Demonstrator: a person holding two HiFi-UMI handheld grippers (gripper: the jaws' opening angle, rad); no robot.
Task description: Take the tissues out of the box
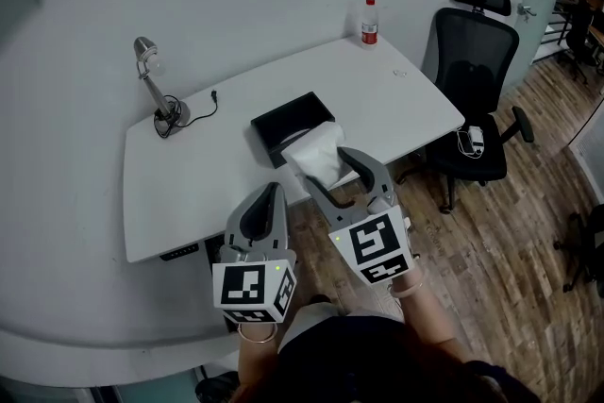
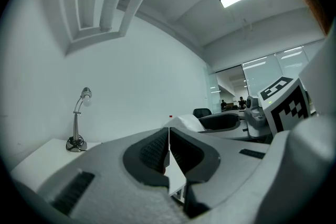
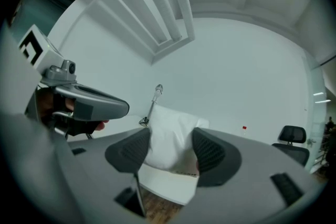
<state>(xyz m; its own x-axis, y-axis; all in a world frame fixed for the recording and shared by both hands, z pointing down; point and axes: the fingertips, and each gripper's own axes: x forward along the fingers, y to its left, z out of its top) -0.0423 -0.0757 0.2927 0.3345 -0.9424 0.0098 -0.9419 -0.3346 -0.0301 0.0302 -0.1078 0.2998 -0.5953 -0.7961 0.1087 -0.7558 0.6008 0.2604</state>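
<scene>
The right claw is clamped on the white bundle of tissues, with a ribbed pad pressed into each side. In the head view the bundle hangs at the near right corner of the black box, which lies mid-way along the white worktop. It looks lifted out, though I cannot tell whether its far end touches the rim. The left claw has its jaws together on nothing and hangs just left of the right one, over the worktop's near edge.

To do this well, I judge the squeeze should be firm but gentle, since a soft bundle can slip or shed sheets. The pull should run straight out so the light box is not dragged, and the idle left claw could steady the box.

The box shows only dark inside, so whether more tissues remain is hidden
</scene>
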